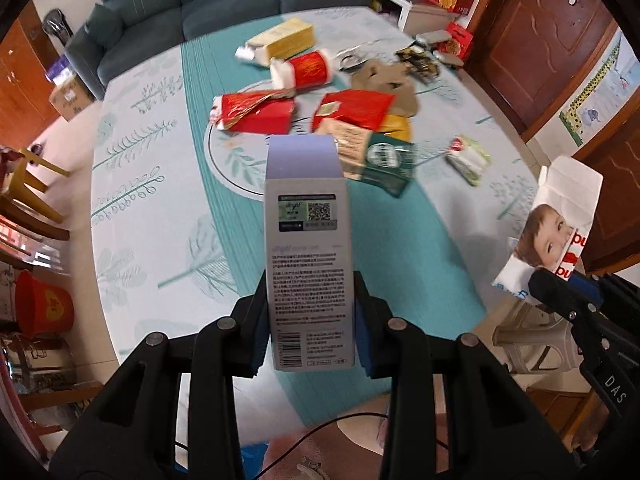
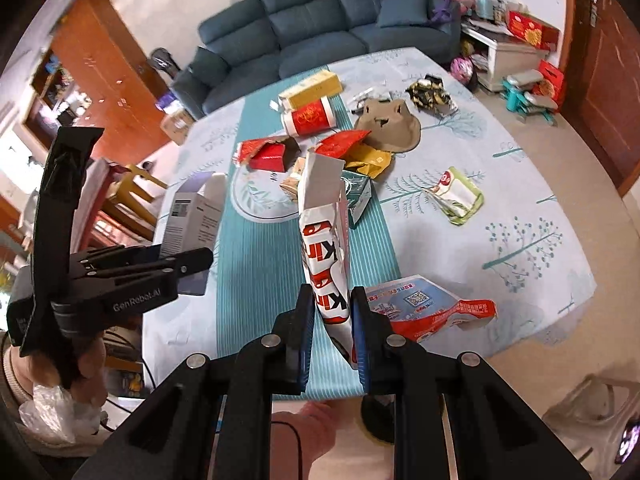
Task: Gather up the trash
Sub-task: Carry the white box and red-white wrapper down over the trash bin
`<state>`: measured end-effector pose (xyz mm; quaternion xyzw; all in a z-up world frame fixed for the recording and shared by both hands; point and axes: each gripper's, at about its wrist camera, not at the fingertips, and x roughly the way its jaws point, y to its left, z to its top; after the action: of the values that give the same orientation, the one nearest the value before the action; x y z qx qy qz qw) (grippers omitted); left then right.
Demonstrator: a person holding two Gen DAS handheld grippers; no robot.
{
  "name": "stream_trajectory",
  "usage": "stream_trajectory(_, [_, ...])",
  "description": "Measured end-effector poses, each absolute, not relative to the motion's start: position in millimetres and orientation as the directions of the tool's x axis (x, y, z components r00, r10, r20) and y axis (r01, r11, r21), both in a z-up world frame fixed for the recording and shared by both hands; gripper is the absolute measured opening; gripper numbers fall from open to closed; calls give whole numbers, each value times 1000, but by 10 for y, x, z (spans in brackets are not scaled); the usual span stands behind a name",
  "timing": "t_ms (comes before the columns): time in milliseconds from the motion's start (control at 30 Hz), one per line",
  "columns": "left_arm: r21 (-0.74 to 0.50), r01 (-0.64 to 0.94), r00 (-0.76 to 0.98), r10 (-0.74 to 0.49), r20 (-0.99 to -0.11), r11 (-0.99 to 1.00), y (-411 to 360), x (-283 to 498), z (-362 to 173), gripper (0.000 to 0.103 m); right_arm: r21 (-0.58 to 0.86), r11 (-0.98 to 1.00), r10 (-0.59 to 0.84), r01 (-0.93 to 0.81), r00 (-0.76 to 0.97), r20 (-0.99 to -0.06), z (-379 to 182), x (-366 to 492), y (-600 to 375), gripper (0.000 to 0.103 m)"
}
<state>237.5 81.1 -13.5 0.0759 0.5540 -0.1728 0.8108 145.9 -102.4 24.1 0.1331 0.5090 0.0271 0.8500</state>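
Observation:
My left gripper (image 1: 310, 328) is shut on a tall lavender-and-white box (image 1: 308, 240) with a QR label, held upright above the round table (image 1: 160, 208). My right gripper (image 2: 330, 336) is shut on a flattened white-and-red carton (image 2: 326, 264), also lifted off the table. Each view shows the other tool: the right gripper (image 1: 560, 292) with its carton (image 1: 556, 216) at the right edge, the left gripper (image 2: 176, 268) with its box (image 2: 196, 216) at the left. More trash lies mid-table: red boxes (image 1: 256, 114), a green box (image 1: 386, 164), a torn wrapper (image 2: 432, 312).
A yellow box (image 1: 290, 38), a red paper cup (image 1: 310, 68), a tan hat (image 2: 390, 124) and a green-white packet (image 2: 458, 196) lie on the far half of the table. A blue sofa (image 2: 320, 28) stands behind. A red bucket (image 1: 42, 304) and wooden stools (image 1: 32, 184) are left; a plastic stool (image 2: 592, 408) is right.

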Motion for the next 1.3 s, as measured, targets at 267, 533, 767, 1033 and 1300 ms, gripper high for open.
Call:
stream_trajectory(267, [-71,284,384,-181,-905,956,330,1358,121,32,297,955,252,2,522,-815,427,609,-1520,17])
stream_trajectory(533, [-68,213,375,-146,-916,975,-11,466,198,32,348,937,319,-37,503,-804,436,-228,-1963,17])
stream_trajectory(767, [-21,239,342,-104,-934,971,-165,18,92,32,419,908,368,3,471,-801,175,-688,-2180,17])
stream_trajectory(1033, [-53,276,266,-130,-955,960,-316,-96,-350,32,450,889,379,86,414,-828,-351,-777,-2246,17])
stream_trajectory(1300, [-75,270,204,-133,-970,960,-354,-21,-1402,32,440,869,337,228,380,-862,-1300,-718,-2331,17])
